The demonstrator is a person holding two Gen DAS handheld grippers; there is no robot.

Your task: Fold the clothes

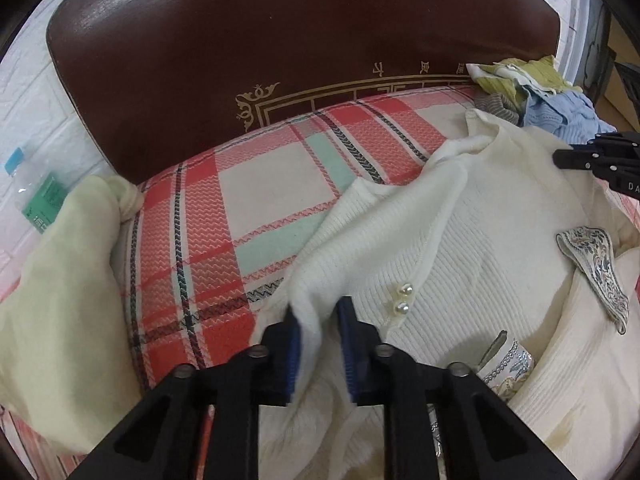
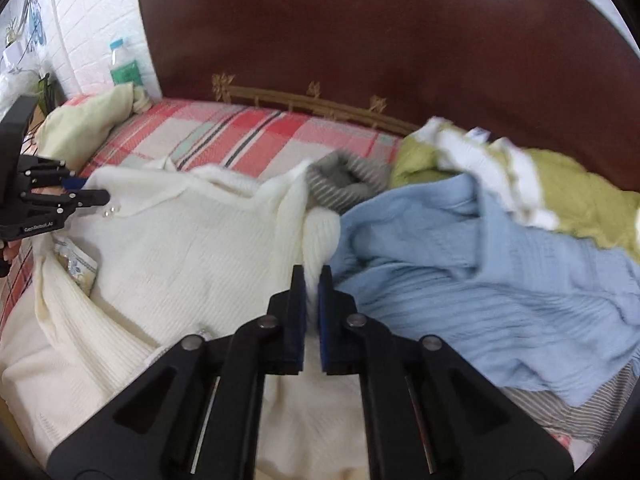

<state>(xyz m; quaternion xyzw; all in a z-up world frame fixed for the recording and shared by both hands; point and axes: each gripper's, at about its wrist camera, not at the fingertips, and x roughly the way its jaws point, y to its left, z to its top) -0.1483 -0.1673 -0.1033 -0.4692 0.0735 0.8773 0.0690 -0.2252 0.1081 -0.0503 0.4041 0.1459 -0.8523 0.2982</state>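
A white knit sweater (image 1: 472, 240) with two pearl buttons (image 1: 403, 299) lies spread on the plaid bedspread (image 1: 224, 216). My left gripper (image 1: 318, 312) is shut on a fold of its left sleeve. My right gripper (image 2: 313, 276) is shut on a fold of its right sleeve (image 2: 320, 232); the sweater body (image 2: 192, 248) lies to the left of it. The left gripper also shows at the left edge of the right wrist view (image 2: 86, 196). The right gripper shows at the right edge of the left wrist view (image 1: 568, 158).
A pile with a light blue knit (image 2: 472, 264), a green-and-white garment (image 2: 560, 188) and a grey striped piece (image 2: 344, 184) lies right of the sweater. A pale yellow pillow (image 1: 60, 288) and a water bottle (image 1: 36, 188) sit left. A dark wooden headboard (image 1: 300, 32) stands behind.
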